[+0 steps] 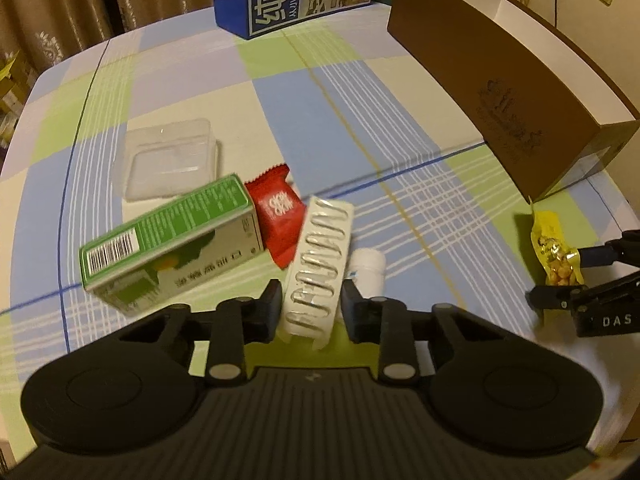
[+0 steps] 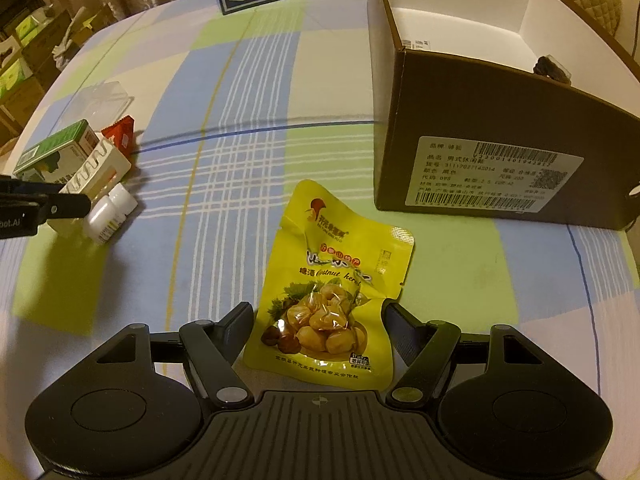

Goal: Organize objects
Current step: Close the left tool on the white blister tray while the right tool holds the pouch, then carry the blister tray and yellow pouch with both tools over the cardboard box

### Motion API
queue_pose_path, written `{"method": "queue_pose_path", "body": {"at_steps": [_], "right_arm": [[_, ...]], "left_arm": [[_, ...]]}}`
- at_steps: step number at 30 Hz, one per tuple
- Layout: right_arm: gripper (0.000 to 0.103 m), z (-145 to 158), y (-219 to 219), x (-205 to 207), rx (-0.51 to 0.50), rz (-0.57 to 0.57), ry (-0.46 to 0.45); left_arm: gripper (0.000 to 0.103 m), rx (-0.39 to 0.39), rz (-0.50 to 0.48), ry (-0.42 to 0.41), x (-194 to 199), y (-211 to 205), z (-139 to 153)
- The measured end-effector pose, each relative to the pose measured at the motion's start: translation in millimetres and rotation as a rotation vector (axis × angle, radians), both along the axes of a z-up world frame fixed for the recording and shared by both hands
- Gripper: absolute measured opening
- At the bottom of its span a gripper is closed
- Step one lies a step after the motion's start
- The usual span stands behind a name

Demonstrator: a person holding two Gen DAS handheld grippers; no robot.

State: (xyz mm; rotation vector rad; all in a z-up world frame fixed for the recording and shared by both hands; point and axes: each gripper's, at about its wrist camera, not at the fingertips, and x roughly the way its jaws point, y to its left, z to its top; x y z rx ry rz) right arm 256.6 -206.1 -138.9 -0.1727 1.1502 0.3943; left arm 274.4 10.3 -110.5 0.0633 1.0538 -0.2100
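Checked cloth covers the tabletop. Left wrist view: the left gripper clamps a white blister pack among the clutter beside a green box. Right wrist view: the right gripper sits wide around a yellow chestnut packet, near the brown cardboard box at the tabletop's far right edge.

Both tools are matte black plastic. The left gripper has a wide ribbed body flanked by two large round discs with raised inner circles. Angled link arms run forward from silver round pivot pins to two flat, blocky fingers. The right gripper is built the same, with a small crosshair mark on its ribbed body and ridged pads. White letters "DAS" show on its side.
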Motion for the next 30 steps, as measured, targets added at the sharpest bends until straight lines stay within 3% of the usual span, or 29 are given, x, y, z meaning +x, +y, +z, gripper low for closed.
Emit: {"method": "queue_pose_path", "body": {"at_steps": [12,18,30], "right_arm": [[0.069,-1,-6,-2,0.01,0.051,-0.002],[0.069,0,-11,-8,0.013,0.06,-0.002],[0.069,2,-23,-17,0.023,0.045,0.0]], "left_arm": [[0.023,-0.006,0.129,0.066,-43,20,4],[0.023,-0.016,0.137,0.106,-64,24,7],[0.026,0.007,0.141,0.131,-36,16,-1]]}}
